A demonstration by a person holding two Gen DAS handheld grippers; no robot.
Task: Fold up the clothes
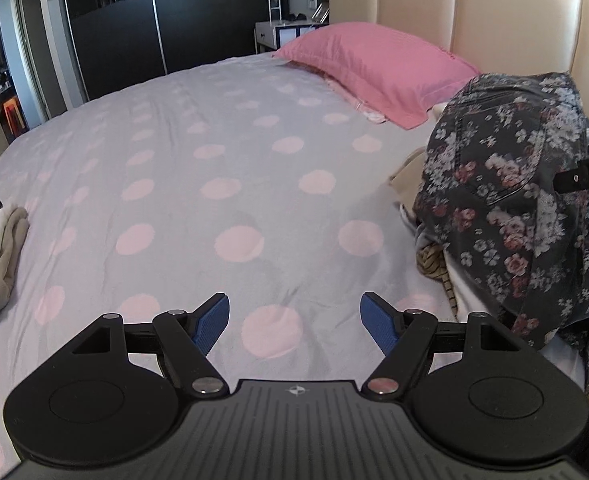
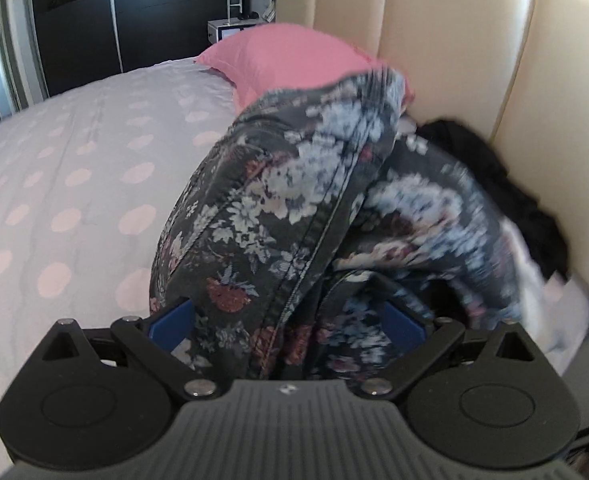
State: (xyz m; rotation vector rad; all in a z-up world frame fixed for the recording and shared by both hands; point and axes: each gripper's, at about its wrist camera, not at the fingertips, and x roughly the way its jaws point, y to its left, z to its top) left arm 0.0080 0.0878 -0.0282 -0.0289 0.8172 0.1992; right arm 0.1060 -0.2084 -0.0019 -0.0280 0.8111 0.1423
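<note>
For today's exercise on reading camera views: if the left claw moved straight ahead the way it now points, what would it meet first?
Most likely the polka-dot bedspread: the open left claw points low across the bare bed. No garment lies ahead; the floral garment is off to the right. Depth is uncertain.

Cream padded headboard, dark sliding wardrobe

Lighting was soft daylight, pretty even, with glare blowing out the headboard at its top right corner. Fisheye bent everything near the edges. The floral garment below the headboard was smeared with motion blur.
</note>
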